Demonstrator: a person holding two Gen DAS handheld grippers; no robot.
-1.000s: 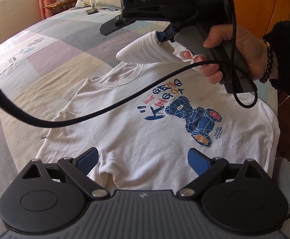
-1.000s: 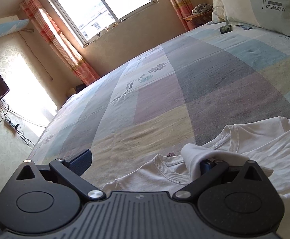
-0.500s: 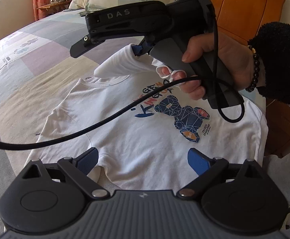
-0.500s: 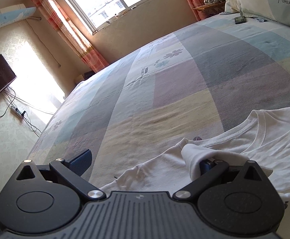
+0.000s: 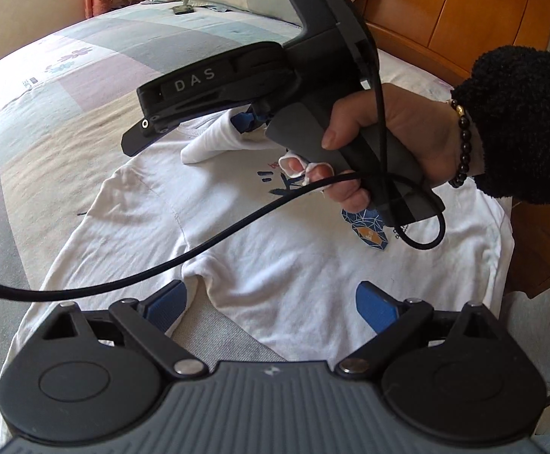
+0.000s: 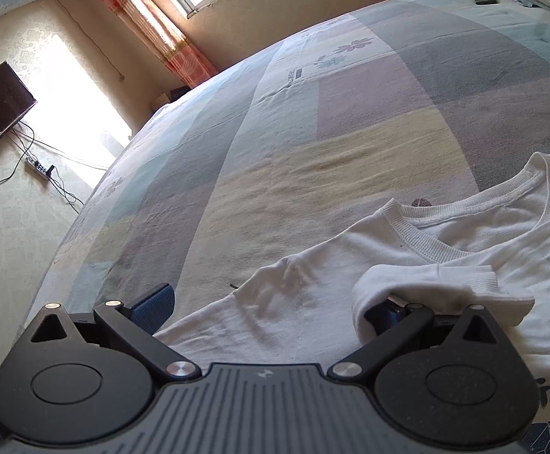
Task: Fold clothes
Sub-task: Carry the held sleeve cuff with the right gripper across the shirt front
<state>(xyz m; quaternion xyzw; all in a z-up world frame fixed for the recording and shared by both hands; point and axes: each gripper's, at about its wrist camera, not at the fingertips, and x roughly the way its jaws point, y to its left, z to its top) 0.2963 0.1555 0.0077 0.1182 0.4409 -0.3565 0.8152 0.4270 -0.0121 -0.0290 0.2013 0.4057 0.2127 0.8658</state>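
The right gripper [image 5: 242, 123], its fingers apart, carries a sleeve [image 5: 214, 143] draped on one finger across the white shirt [image 5: 275, 265]; the left gripper [image 5: 271, 306] hovers released. Next, likely lay the sleeve flat.

The shirt's print [image 5: 365, 229] is largely hidden behind the hand [image 5: 395, 140]. One right gripper [image 6: 271, 304] finger is covered by the sleeve cuff [image 6: 437, 287].

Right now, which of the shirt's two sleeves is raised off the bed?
The sleeve draped over one finger of the open right gripper, above the chest; the other sleeve lies flat near the left gripper.
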